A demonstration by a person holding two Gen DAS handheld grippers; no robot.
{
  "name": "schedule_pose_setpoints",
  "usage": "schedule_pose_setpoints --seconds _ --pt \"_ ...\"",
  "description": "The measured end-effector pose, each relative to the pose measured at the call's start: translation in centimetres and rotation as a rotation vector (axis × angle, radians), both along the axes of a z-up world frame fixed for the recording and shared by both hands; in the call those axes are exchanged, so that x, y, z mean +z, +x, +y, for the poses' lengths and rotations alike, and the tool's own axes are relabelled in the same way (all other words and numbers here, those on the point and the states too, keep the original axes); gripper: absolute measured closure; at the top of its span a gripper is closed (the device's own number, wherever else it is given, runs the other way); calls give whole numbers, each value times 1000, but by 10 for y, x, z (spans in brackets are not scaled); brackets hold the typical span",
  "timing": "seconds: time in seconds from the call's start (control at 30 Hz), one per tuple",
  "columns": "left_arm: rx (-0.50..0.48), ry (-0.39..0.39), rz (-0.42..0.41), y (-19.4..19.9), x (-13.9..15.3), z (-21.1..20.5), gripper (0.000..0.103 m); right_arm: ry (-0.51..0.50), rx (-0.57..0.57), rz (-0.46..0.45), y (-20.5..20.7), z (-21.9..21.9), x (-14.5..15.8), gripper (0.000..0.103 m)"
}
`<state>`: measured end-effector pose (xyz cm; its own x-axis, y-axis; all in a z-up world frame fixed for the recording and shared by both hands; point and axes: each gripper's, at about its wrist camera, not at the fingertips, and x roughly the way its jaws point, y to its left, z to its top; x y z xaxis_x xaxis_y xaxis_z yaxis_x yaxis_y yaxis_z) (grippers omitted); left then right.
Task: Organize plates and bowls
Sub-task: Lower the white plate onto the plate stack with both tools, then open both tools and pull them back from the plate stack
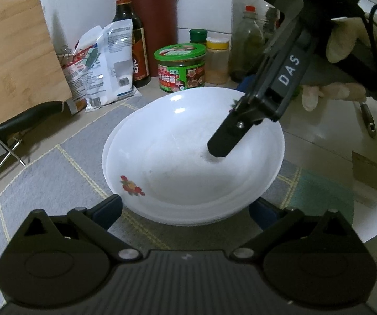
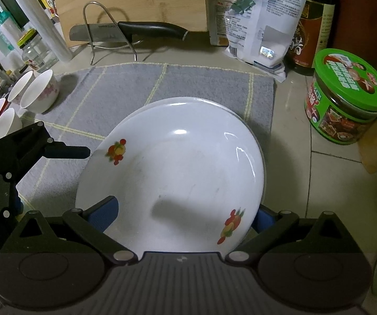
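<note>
Tiled counter (image 2: pixel 288 120) carried a grey mat (image 2: pixel 188 84) where stacked white plates (image 2: pixel 172 173) sat between the right tool (image 2: pixel 186 216)'s released fingers, the left tool (image 1: pixel 186 211) likewise spread wide around their near rim, small bowls (image 2: pixel 40 90) left, jars and a knife (image 2: pixel 136 30) farther back.

Two white plates (image 1: pixel 188 157) sit stacked on a grey checked mat (image 1: pixel 57 183). The left gripper (image 1: pixel 186 210) straddles their near edge, jaws wide apart. The right gripper's (image 1: pixel 241 120) black finger hangs over the top plate.
</note>
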<state>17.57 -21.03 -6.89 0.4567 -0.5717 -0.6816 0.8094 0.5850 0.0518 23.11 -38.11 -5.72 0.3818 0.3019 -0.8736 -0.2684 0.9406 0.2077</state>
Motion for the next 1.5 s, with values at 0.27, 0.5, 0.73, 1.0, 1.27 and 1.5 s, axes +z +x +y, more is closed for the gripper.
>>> schedule_pose_setpoints --seconds 0.27,0.5,0.73,1.0,1.27,1.5 --pt "8 -4 -7 -1 -1 -1 1 -13 0 -1 -3 1 1 0" --pt "9 8 -26 -2 0 -2 1 -41 4 -11 -9 4 1 0" --pt "27 4 -42 -4 3 1 1 -93 0 -31 -14 6 2 0" --pt "117 -82 -55 -4 19 21 1 -167 2 -168 -22 10 19 0" --pt "244 -126 -58 -13 24 44 1 -182 17 -310 -30 25 31 0" --pt "421 -163 -54 -31 25 70 1 -153 80 -381 -32 49 36 0"
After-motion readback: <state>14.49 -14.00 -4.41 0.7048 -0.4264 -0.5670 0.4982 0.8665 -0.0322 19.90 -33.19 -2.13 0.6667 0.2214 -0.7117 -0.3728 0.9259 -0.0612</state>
